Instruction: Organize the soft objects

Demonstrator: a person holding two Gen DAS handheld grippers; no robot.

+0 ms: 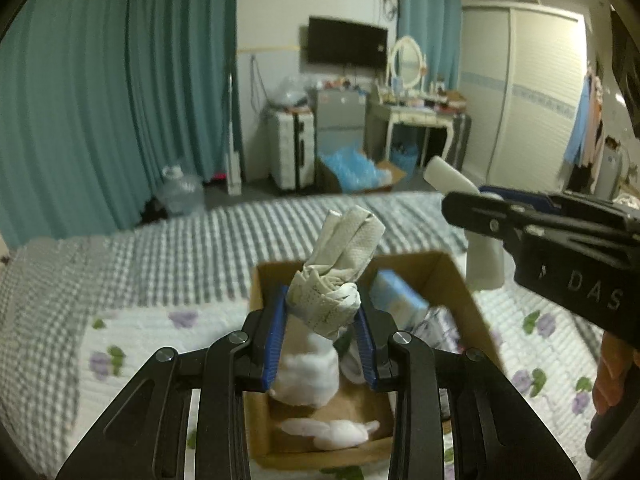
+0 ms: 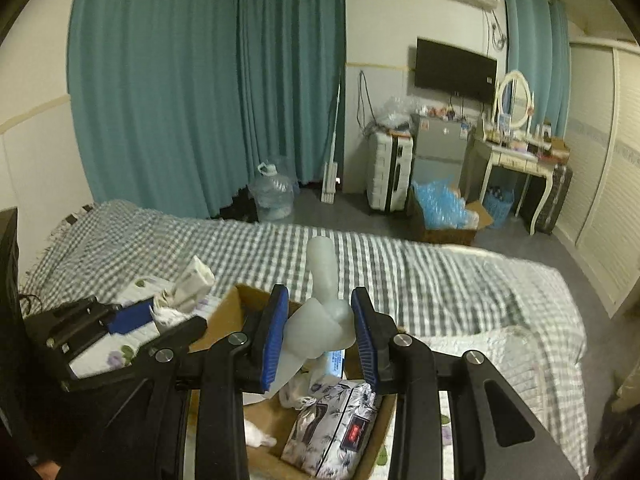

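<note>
Over the bed, above the box: both grippers hang over an open cardboard box (image 1: pixel 460 280) that sits on the floral quilt (image 1: pixel 128 344) near the bed's near edge.
Left gripper (image 1: pixel 322 332): pinching a knotted grey-white perforated cloth (image 1: pixel 340 268) between its blue pads; the bundle's loose end stands up and away from the jaws.
Right gripper (image 2: pixel 320 332): pinching a knotted pale translucent-white cloth (image 2: pixel 320 320), whose free end rises above the pads.
Long axes: both knotted pieces run roughly along the line their gripper points, tails upward, knots between the pads.
Key relation: the box lies directly below and a little ahead of both sets of tongs; the left gripper is over the box's left half, the right one over its right half and near corner, so each is about equally near.
Box contents: a white fluffy wad (image 1: pixel 308 376), a pale pink soft piece (image 1: pixel 332 432), a blue-white tissue pack (image 1: pixel 400 296) and a floral-printed packet (image 2: pixel 332 432) already lie inside.
Bed: grey gingham sheet (image 2: pixel 400 272) beyond the quilt, bare toward the far edge.
Judgement: the next step is probably lowering and letting go into the box; the free floor space looks to be on the left side.
</note>
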